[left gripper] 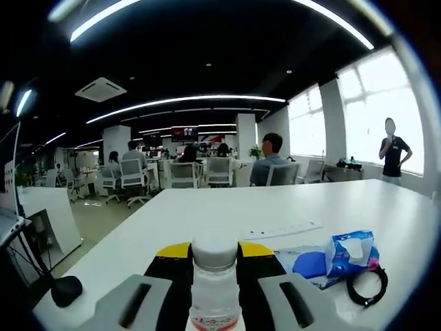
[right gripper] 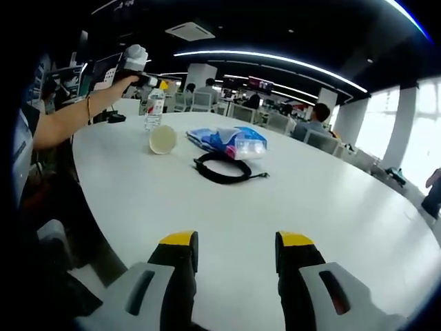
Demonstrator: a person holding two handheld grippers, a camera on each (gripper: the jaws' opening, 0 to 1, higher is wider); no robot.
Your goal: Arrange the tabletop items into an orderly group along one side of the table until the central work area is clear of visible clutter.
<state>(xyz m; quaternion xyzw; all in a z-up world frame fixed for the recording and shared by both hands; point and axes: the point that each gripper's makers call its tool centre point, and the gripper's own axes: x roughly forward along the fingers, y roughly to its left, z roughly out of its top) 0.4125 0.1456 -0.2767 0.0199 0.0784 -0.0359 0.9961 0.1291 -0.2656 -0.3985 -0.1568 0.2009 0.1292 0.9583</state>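
Observation:
A clear water bottle [left gripper: 214,279] with a white cap stands upright between the jaws of my left gripper [left gripper: 216,250], which is shut on it below the cap. The right gripper view has that bottle [right gripper: 154,109] at the far left of the white table [right gripper: 317,200], under the left gripper [right gripper: 141,74] and a person's arm. A paper cup [right gripper: 162,139] lies on its side beside it. Further right are a blue tissue pack [right gripper: 234,141] and a coiled black cable [right gripper: 222,169]. My right gripper [right gripper: 238,247] stands open over bare tabletop near the front edge.
In the left gripper view the tissue pack [left gripper: 351,252], a blue pouch [left gripper: 309,263] and the cable [left gripper: 367,286] lie to the right, with a flat white strip [left gripper: 282,229] beyond them. A black mouse [left gripper: 65,289] sits at the left edge. People sit at desks behind.

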